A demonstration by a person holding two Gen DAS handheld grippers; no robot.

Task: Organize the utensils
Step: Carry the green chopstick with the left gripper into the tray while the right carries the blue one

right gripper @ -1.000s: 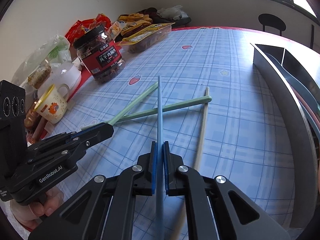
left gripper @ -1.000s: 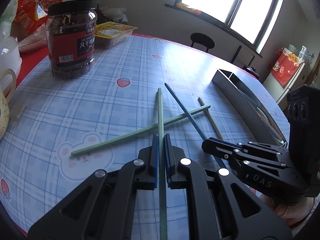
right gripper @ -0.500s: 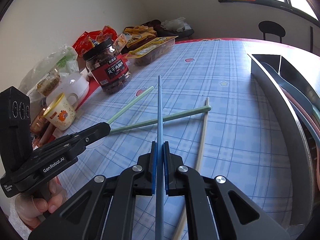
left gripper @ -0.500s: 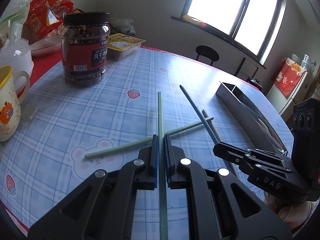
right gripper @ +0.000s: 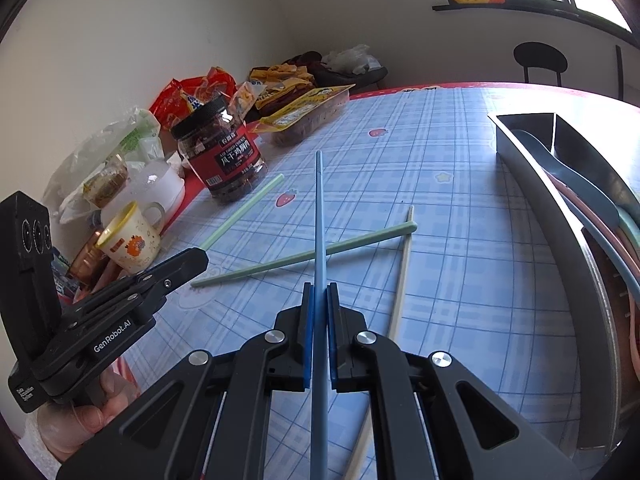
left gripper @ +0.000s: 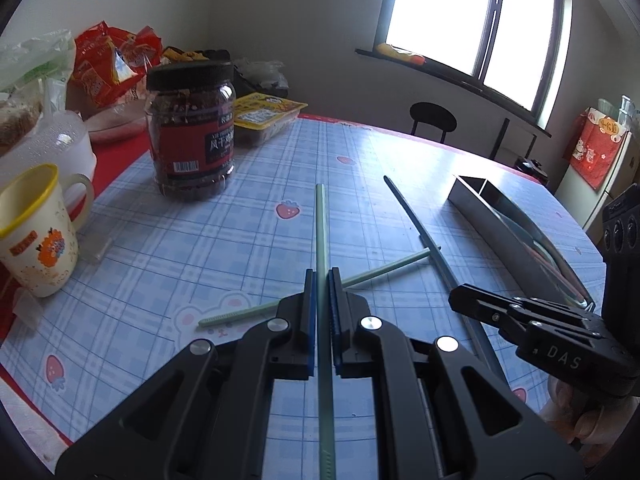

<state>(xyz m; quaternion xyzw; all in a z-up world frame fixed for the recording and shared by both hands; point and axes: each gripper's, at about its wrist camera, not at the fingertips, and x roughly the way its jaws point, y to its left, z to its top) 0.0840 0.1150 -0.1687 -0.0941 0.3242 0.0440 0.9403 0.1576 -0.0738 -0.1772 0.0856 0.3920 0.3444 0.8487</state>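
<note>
A: Which step is this?

B: Mid-carry, I judge. The left claw (left gripper: 321,312) is clamped on a green chopstick (left gripper: 321,232), the right claw (right gripper: 319,326) on a blue chopstick (right gripper: 319,216), both raised off the desk (right gripper: 460,280).

A: Next?

B: Two chopsticks lie crossed below; beyond, right, the tray (right gripper: 560,216) holds utensils. Each stick probably needs aligning lengthwise with a compartment before release.

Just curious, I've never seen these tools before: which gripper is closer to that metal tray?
The right gripper, which holds the blue chopstick beside the metal tray. The left gripper, which holds a green chopstick, sits on the right gripper's far side from the tray.
</note>
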